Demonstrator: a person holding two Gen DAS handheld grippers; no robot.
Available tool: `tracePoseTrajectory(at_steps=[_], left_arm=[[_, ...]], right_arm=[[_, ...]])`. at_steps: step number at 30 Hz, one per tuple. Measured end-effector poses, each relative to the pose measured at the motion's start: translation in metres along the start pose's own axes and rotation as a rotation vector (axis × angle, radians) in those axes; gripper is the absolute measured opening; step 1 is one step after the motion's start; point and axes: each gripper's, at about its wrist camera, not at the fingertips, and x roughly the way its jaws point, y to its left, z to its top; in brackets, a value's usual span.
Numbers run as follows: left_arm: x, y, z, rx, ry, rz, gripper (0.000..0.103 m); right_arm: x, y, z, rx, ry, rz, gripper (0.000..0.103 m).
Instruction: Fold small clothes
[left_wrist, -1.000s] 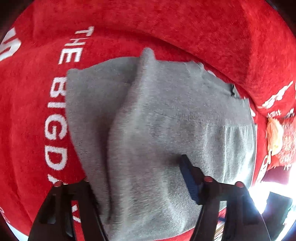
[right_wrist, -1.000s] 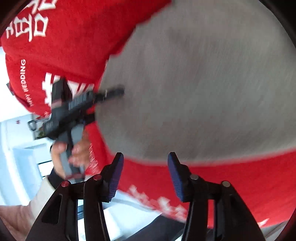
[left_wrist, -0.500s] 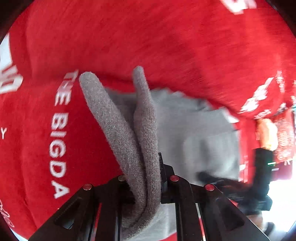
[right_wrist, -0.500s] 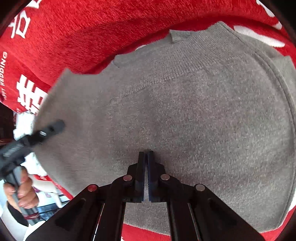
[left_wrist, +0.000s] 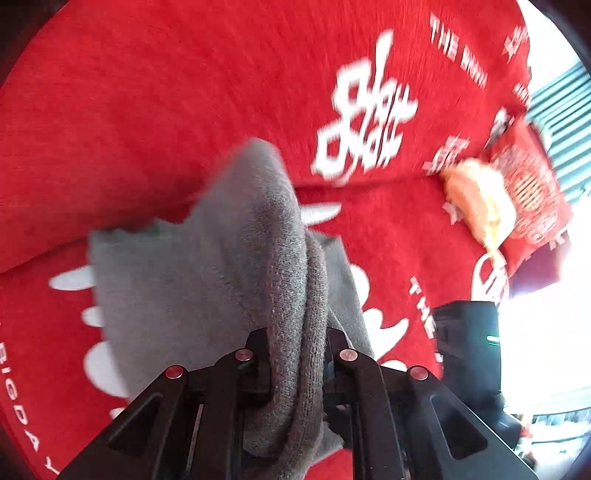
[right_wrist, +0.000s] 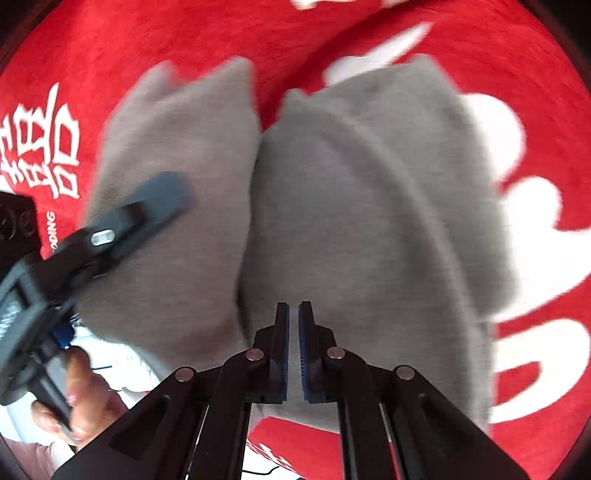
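Observation:
A grey knit garment (left_wrist: 192, 280) lies on a red blanket (left_wrist: 184, 92) with white lettering. My left gripper (left_wrist: 295, 347) is shut on a thick bunched fold of it, lifted off the blanket, and the cloth hangs away to the left. In the right wrist view the garment (right_wrist: 369, 206) shows a deep crease down its middle. My right gripper (right_wrist: 291, 314) is shut near its lower edge with a thin layer of cloth between the pads. The left gripper (right_wrist: 162, 195) reaches over the cloth's left half. The right gripper's black body (left_wrist: 465, 350) shows at the right.
A red printed packet (left_wrist: 532, 192) and a pale yellow bundle (left_wrist: 476, 199) lie at the blanket's right side. A person's hand (right_wrist: 85, 387) grips the left tool's handle. Bright window light fills the right edge.
Both grippers closed on the grey garment. The left one lifted its edge and carried it to the right. The flat cloth now bends along a crease, and the right gripper moved with its edge.

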Motion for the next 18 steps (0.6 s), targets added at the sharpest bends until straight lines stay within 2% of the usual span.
tracePoseTrajectory(at_steps=[3,4,5,7,8,9,11,13,15,16,18], left_arm=[[0.027,-0.006,-0.001,-0.004,0.053,0.013,0.018],[0.029,-0.008,-0.003,-0.002,0.072,-0.006,0.031],[0.028,-0.009,-0.002,-0.001,0.069,-0.023,0.053],[0.011,-0.014,-0.004,0.021,0.015,-0.008,0.079],[-0.002,-0.015,-0.006,0.043,-0.019,0.002,0.080],[-0.012,-0.017,-0.005,0.055,-0.032,0.002,0.080],[-0.031,-0.010,-0.005,0.043,-0.046,0.016,0.080],[-0.047,0.006,-0.006,-0.003,-0.069,0.047,0.080],[-0.059,0.026,-0.010,-0.064,-0.088,0.099,0.080],[-0.066,0.043,-0.014,-0.113,-0.100,0.141,0.080],[-0.073,0.066,-0.022,-0.175,-0.106,0.189,0.080]], right_arm=[[-0.002,-0.017,0.004,0.031,0.010,-0.017,0.008],[-0.004,-0.021,0.006,0.038,0.010,-0.016,0.008],[-0.007,-0.025,0.008,0.043,0.006,-0.009,0.008],[-0.011,-0.029,0.012,0.053,-0.008,-0.006,0.011],[-0.013,-0.032,0.014,0.067,-0.019,0.008,0.021],[-0.017,-0.035,0.017,0.088,-0.030,0.025,0.025],[-0.027,-0.048,0.022,0.161,-0.055,0.109,0.047],[-0.037,-0.066,0.027,0.263,-0.087,0.226,0.060],[-0.044,-0.082,0.028,0.360,-0.117,0.331,0.064],[-0.044,-0.086,0.029,0.385,-0.122,0.366,0.069],[-0.038,-0.091,0.030,0.427,-0.096,0.433,0.073]])
